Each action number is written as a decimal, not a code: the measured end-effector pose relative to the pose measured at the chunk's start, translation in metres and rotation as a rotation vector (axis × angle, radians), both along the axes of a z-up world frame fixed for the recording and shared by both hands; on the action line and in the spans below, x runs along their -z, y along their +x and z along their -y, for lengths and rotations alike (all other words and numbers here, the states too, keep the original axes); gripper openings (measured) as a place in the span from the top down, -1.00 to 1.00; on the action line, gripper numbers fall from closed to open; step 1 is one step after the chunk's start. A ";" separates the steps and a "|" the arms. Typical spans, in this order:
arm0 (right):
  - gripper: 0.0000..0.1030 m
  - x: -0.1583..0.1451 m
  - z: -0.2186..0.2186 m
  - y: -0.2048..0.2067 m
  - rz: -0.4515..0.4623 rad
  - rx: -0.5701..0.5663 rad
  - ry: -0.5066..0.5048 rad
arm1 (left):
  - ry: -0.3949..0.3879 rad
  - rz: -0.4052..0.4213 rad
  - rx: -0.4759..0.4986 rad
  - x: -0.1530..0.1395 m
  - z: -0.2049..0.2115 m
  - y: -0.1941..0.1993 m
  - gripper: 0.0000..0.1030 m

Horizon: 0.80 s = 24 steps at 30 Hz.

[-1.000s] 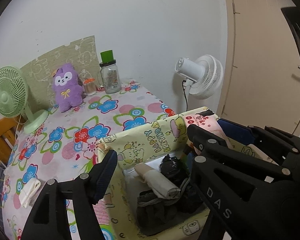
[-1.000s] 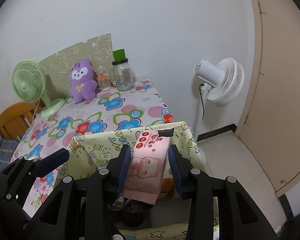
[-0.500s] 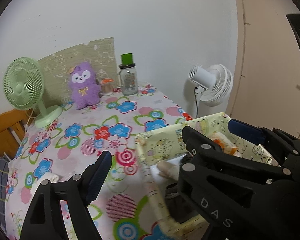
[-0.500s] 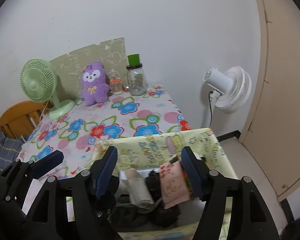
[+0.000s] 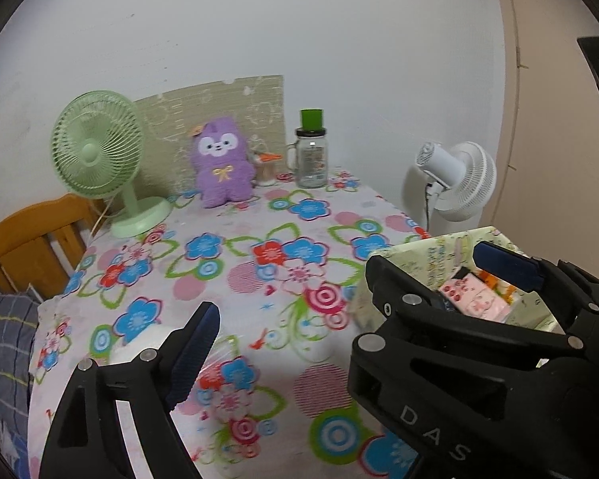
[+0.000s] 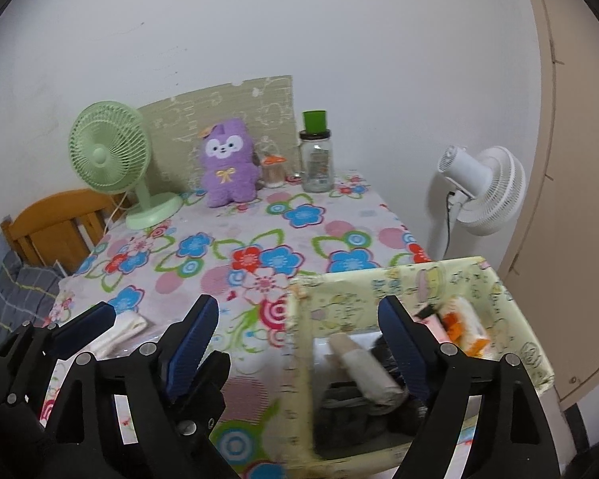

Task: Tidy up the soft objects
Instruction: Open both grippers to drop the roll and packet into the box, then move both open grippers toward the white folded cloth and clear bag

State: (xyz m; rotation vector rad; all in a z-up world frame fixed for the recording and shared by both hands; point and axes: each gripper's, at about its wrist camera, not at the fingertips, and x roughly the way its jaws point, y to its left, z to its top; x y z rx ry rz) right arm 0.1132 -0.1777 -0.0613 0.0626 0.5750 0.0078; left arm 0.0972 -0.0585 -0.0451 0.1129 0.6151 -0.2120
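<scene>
The yellow storage box (image 6: pixel 411 291) sits at your table's right edge, holding a beige roll (image 6: pixel 363 363) and pink pack (image 5: pixel 475 299). Your right gripper (image 6: pixel 299 339) straddles its left wall, released, empty. Your left gripper (image 5: pixel 287 299) hovers, released, above the flowered tablecloth (image 5: pixel 219 247).

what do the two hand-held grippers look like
Both are matte black plastic frames with triangular cut-outs and silver rivets. The left hand-held gripper and right hand-held gripper carry dark blue ribbed pads on their fingers. White letters "DAS" mark one finger in the left wrist view. No cables or sleeves show.
</scene>
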 end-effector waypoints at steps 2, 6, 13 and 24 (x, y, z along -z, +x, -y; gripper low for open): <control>-0.66 0.001 -0.010 0.000 -0.002 -0.009 0.002 | -0.002 0.001 -0.019 0.000 -0.010 0.000 -0.71; -0.70 0.003 -0.030 0.001 -0.009 -0.029 -0.002 | -0.004 -0.002 -0.055 0.002 -0.031 -0.002 -0.71; -0.73 0.008 -0.062 0.003 -0.024 -0.069 -0.010 | -0.002 -0.012 -0.107 0.009 -0.060 -0.003 -0.78; -0.80 0.020 -0.095 0.009 -0.045 -0.095 -0.021 | 0.007 -0.034 -0.146 0.021 -0.093 0.000 -0.85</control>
